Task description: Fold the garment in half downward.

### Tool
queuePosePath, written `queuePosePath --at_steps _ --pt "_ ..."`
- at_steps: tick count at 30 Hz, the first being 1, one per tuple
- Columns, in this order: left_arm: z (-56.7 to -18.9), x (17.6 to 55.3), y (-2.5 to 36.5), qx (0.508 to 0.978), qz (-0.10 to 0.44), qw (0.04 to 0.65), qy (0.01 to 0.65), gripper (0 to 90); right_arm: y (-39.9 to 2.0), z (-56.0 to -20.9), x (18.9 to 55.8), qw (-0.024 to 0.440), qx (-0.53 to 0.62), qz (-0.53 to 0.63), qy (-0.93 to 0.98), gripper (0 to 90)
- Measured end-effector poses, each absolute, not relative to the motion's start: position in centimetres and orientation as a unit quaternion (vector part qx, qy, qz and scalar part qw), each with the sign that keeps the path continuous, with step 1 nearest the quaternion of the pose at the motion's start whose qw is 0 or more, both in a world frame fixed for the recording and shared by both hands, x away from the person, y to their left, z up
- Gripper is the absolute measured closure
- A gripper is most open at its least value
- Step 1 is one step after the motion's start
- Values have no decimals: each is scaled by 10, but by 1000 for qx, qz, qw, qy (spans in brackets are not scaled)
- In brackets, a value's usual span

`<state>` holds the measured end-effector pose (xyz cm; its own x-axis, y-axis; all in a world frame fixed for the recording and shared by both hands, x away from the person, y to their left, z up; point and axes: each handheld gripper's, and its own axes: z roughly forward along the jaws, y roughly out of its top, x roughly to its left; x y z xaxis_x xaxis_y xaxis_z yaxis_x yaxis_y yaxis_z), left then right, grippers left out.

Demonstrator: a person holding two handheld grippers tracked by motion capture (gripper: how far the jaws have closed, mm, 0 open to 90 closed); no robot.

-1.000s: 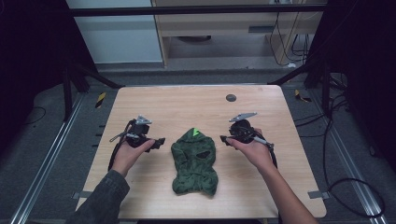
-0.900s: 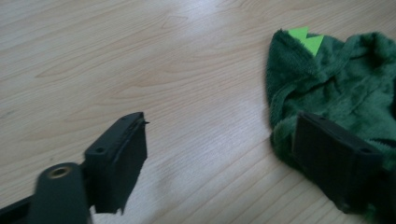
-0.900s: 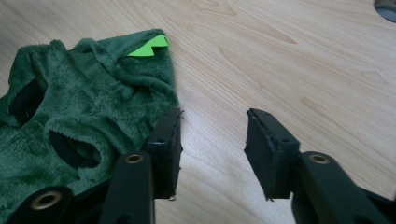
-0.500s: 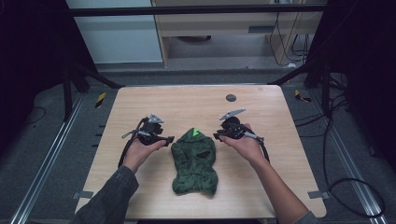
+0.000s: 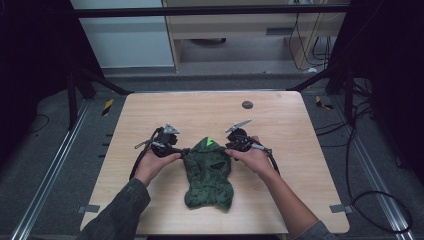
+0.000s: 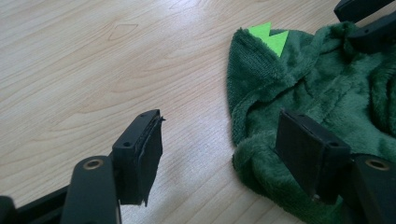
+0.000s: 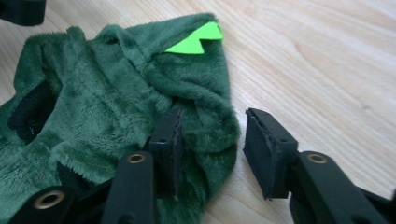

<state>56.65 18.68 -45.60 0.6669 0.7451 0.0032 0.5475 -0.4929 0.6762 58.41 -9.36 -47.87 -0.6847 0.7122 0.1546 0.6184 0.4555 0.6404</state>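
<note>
A dark green plush hooded garment with a bright green zigzag crest lies flat on the wooden table. My left gripper sits at its left edge. In the left gripper view the left gripper stands open, its jaws just eased a little wider, with the garment's hem between them but not pressed. My right gripper is at the garment's right edge. The right gripper has just been opening; a fold of plush lies between the jaws, clear of the right pad.
A small dark round disc sits near the table's far edge. Bare wood lies to both sides of the garment. The right gripper's jaws show at the top right of the left gripper view. Metal frame rails and cables surround the table.
Both hands have moved inward from either side to the garment's upper edges. The garment itself lies as before.
</note>
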Motion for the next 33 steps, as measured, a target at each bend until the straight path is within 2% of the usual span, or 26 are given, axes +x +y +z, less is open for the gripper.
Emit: queuePosePath --at_steps 5,11,12,16,33 --pt "-460 567 189 849 147 331 384 310 -88 -485 584 69 387 331 858 557" --pt "-465 568 188 852 145 325 383 320 -87 -488 581 68 384 331 859 634" --pt "-466 570 187 850 142 328 388 330 -87 -488 581 73 376 330 863 703" --pt "-471 572 185 853 137 325 386 346 -86 -488 579 73 373 330 864 760" --pt "-486 578 178 864 102 310 384 389 -87 -489 578 73 376 335 861 743"
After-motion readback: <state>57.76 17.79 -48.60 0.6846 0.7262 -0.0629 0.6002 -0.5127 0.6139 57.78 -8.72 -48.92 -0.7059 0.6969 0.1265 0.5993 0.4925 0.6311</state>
